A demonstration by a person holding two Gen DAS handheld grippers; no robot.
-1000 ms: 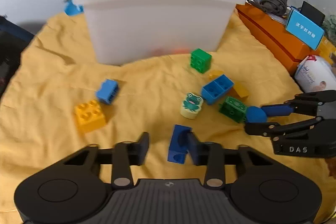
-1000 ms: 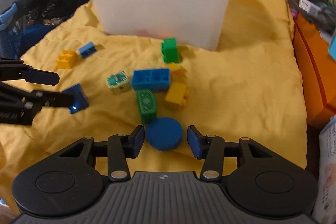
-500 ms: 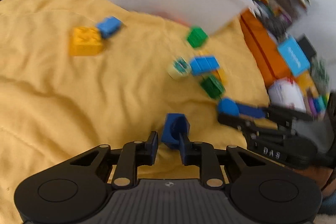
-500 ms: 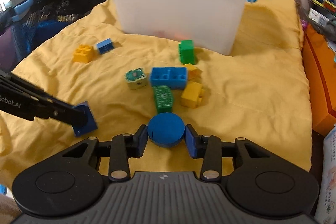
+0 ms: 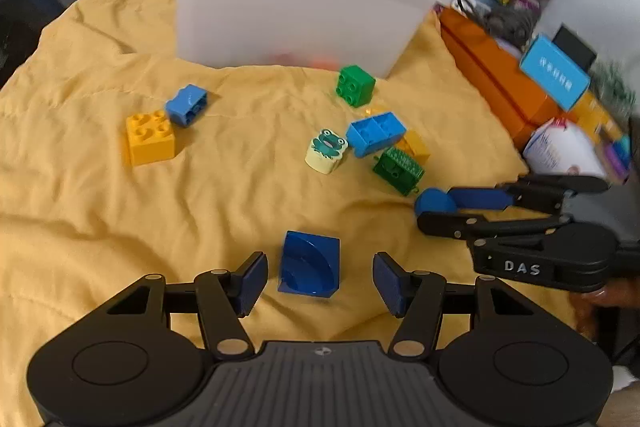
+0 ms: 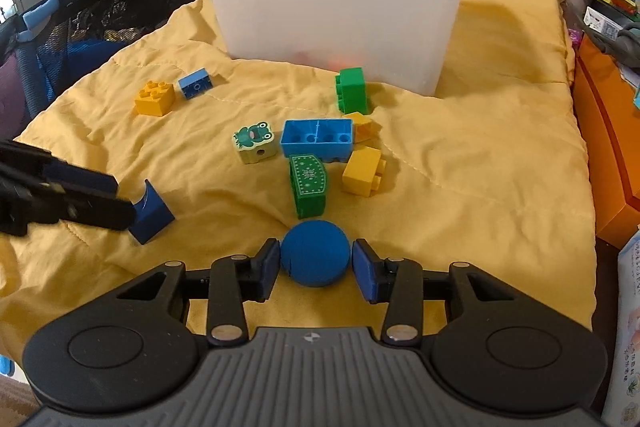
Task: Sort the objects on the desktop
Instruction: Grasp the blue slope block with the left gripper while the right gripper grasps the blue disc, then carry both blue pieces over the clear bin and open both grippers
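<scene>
On the yellow cloth, a dark blue curved block (image 5: 310,269) lies loose between the pads of my left gripper (image 5: 320,267). Its jaws are opening wide and touch nothing. From the right wrist view that gripper (image 6: 123,201) sits just left of the block (image 6: 154,217). My right gripper (image 6: 315,265) has its pads against both sides of a flat blue disc (image 6: 315,259); the jaws are opening slightly. The disc (image 5: 434,201) shows at that gripper's (image 5: 428,211) tips. A white bin (image 6: 332,7) stands at the back.
Loose bricks lie between me and the bin: yellow (image 5: 150,139), light blue (image 5: 187,105), green (image 5: 355,85), a frog block (image 5: 327,151), a long blue brick (image 6: 316,139) and a dark green one (image 6: 308,187). Orange boxes (image 5: 500,75) line the right edge; a dark mesh pen (image 6: 100,15) stands left.
My left jaws held the dark blue block and have let it go; it now lies on the cloth, hollow side up. My right jaws closed in on the blue disc.
</scene>
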